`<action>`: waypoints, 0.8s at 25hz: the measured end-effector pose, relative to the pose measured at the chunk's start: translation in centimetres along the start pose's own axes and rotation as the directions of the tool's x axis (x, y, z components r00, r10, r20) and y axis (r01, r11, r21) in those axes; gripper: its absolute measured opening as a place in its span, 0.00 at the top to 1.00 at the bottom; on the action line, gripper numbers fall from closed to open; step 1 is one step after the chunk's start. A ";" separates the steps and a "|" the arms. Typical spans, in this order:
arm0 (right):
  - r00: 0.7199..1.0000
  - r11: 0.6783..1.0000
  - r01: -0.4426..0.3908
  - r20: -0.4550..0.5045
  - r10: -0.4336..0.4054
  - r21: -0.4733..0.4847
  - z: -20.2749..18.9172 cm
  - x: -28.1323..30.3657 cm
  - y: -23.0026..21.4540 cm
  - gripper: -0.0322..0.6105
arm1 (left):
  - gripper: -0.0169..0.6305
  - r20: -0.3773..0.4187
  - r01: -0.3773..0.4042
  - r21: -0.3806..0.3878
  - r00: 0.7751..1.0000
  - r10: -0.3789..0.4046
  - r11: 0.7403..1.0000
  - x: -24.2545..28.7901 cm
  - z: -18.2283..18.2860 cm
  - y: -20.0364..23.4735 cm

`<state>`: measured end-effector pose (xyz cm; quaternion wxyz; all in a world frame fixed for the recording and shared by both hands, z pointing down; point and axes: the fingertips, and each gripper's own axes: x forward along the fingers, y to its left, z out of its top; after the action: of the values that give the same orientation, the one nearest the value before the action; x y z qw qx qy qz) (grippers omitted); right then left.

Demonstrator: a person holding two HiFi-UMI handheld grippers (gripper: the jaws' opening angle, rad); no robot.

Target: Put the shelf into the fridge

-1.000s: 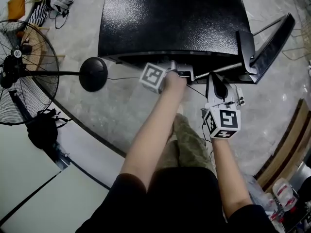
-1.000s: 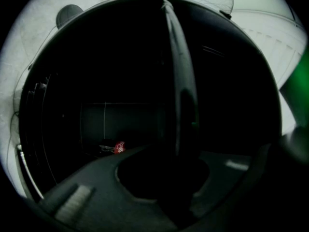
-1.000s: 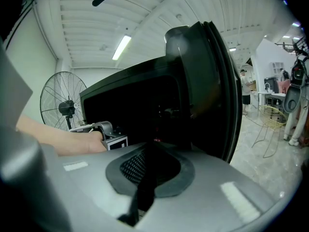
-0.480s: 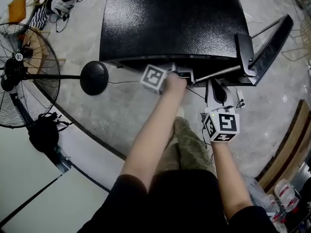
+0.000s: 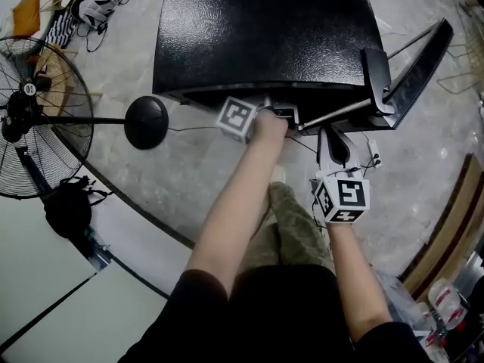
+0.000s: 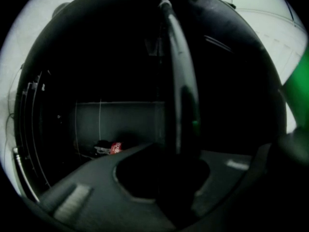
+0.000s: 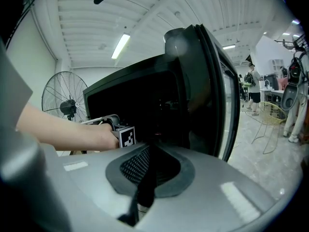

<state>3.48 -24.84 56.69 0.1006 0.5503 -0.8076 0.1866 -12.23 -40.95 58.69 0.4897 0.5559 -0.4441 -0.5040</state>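
The black fridge (image 5: 265,29) stands with its door (image 5: 420,59) swung open at the right. A thin grey edge of the shelf (image 5: 340,113) runs across the fridge's open front. My left gripper (image 5: 283,114) reaches into the opening at that edge's left end. In the left gripper view the shelf (image 6: 179,81) is a dark strip seen edge-on, running into my left gripper (image 6: 176,178). The jaws have just been opening a little and still look closed on the strip. My right gripper (image 5: 333,136) hangs just outside the opening, jaws together with nothing between them (image 7: 145,178).
A standing fan (image 5: 30,112) with a round base (image 5: 146,116) and a black bag (image 5: 66,199) are on the floor to the left. A red can (image 6: 115,148) lies deep inside the fridge. A wire chair (image 7: 268,124) and people stand beyond the door.
The view has shifted slightly. Both grippers stay at the fridge's front, and the left one keeps its place on the shelf edge.
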 end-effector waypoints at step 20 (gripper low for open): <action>0.998 0.999 -0.027 0.048 0.029 -0.032 1.9 -3.4 1.5 0.95 | 0.66 -0.043 0.017 0.005 0.999 -0.017 1.000 -8.8 0.7 -0.2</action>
<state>3.48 -22.24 53.38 0.0869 0.5416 -0.8203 0.1617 -13.77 -32.31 59.56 0.4935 0.5715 -0.4300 -0.4949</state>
